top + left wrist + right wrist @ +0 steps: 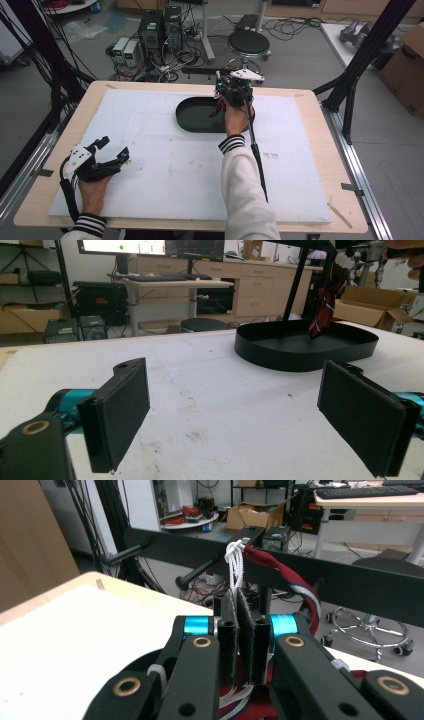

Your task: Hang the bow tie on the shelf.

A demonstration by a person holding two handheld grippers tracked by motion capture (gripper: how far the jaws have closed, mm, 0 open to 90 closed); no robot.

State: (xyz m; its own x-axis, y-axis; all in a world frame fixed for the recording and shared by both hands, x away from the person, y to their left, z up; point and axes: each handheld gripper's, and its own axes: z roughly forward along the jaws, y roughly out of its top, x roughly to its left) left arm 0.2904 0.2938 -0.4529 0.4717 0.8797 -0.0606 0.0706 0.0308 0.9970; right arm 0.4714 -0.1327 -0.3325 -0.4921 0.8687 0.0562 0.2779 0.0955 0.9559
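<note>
The left hand-held gripper [114,149] rests spread apart; the right hand-held gripper [245,630], clamped on a red striped cloth [325,300], dangles it into the black tray [186,117].

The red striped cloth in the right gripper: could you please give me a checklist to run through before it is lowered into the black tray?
1. Right gripper shut on the red striped cloth: ok.
2. Cloth hanging above the black tray: ok.
3. Tray interior free of other items: ok where visible.
4. Left gripper open and apart from the tray: ok.
5. Grip firmness: cannot tell.
</note>
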